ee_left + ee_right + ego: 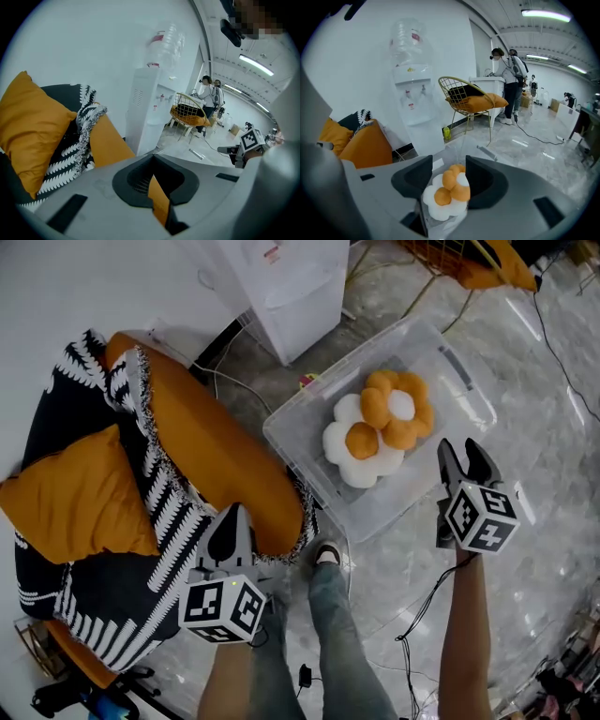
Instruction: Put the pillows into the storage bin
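— Where's the next pillow?
— The large orange pillow (216, 446) lies right at the left gripper (232, 517), whose jaws are pinched to a slit with orange fabric in it. The right gripper (466, 454) gapes wide and empty. The flower pillows (375, 427) sit in the clear storage bin (441, 352) just ahead of it.
— How will it handle?
— Probably soft, light and bulky. Bite deep at a corner, or the fabric may slip.

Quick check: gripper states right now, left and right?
Left gripper: closed; orange cushion shows in the slit, but a grip on it cannot be told.
Right gripper: open, holding nothing.
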